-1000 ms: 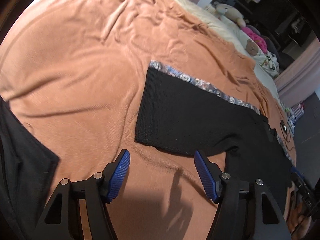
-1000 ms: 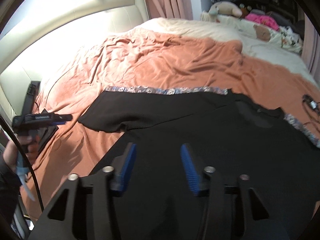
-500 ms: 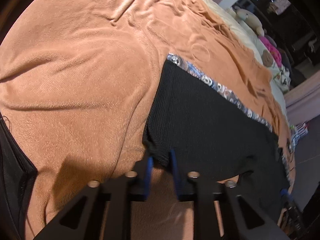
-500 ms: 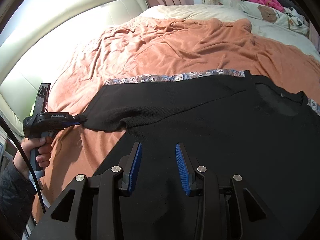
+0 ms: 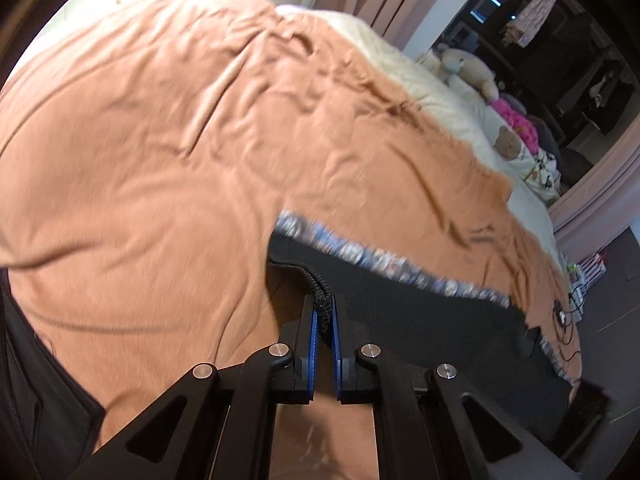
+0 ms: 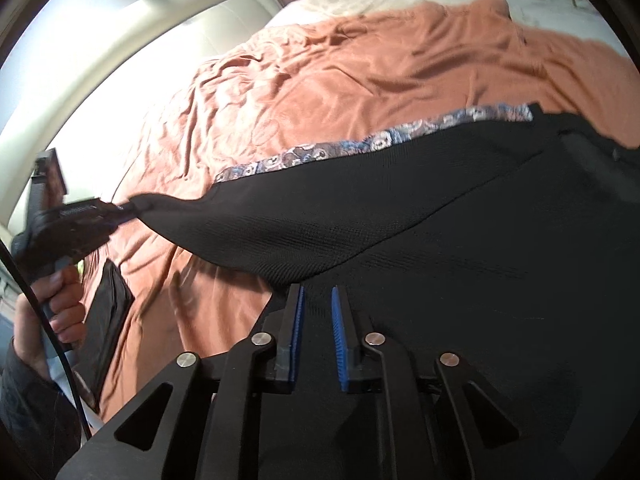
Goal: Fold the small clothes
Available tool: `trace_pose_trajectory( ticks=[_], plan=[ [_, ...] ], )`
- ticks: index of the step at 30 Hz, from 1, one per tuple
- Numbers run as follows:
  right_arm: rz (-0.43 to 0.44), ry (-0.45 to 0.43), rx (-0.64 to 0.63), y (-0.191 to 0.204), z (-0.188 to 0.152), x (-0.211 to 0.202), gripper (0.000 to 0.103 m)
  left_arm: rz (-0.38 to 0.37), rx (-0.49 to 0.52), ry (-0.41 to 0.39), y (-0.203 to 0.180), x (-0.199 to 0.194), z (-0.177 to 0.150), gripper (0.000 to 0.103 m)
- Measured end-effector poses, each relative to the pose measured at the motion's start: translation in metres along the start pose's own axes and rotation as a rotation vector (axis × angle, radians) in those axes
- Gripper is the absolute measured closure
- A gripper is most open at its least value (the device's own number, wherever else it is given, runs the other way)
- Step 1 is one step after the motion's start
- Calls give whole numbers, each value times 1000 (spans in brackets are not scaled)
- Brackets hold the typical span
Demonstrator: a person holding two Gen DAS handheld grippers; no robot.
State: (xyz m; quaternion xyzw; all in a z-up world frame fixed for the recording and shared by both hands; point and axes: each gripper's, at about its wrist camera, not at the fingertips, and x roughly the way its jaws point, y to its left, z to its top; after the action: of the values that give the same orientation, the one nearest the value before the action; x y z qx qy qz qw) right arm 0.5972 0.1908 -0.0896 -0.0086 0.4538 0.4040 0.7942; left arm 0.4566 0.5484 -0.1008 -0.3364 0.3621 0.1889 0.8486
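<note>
Left wrist view: the left gripper [image 5: 324, 312] is clamped on the cuff of the black knit top's sleeve [image 5: 320, 292], raised off the orange blanket [image 5: 160, 160] on the bed.

Right wrist view: the right gripper [image 6: 316, 300], jaws just closing to a narrow gap, sits at the black knit top [image 6: 480, 260]; whether it pinches cloth I cannot tell. The knit looks soft, limp and light; cuffs and hems seem the best holds.
</note>
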Motion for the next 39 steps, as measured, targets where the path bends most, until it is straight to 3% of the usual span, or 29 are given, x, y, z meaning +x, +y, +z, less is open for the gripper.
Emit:
trace_pose_trajectory(
  ticks=[8, 21, 30, 33, 35, 37, 39],
  plan=[
    [45, 12, 121, -8, 17, 35, 93, -13, 71, -34, -35, 0, 21, 97],
    [151, 75, 217, -8, 20, 93, 99, -220, 204, -48, -107, -20, 18, 97],
    [182, 68, 179, -32, 23, 51, 98, -322, 261, -11, -150, -18, 1, 97],
    [154, 47, 168, -47, 21, 25, 90, -346, 292, 9, -167, -17, -8, 97],
    [126, 26, 156, -56, 19, 7, 75, -359, 315, 26, -178, -15, -16, 97],
    [99, -1, 149, -67, 16, -11, 52, -377, 331, 45, -189, -11, -24, 97],
    [66, -26, 146, -77, 12, -29, 49, -397, 347, 70, -200, -5, -35, 97]
  ],
)
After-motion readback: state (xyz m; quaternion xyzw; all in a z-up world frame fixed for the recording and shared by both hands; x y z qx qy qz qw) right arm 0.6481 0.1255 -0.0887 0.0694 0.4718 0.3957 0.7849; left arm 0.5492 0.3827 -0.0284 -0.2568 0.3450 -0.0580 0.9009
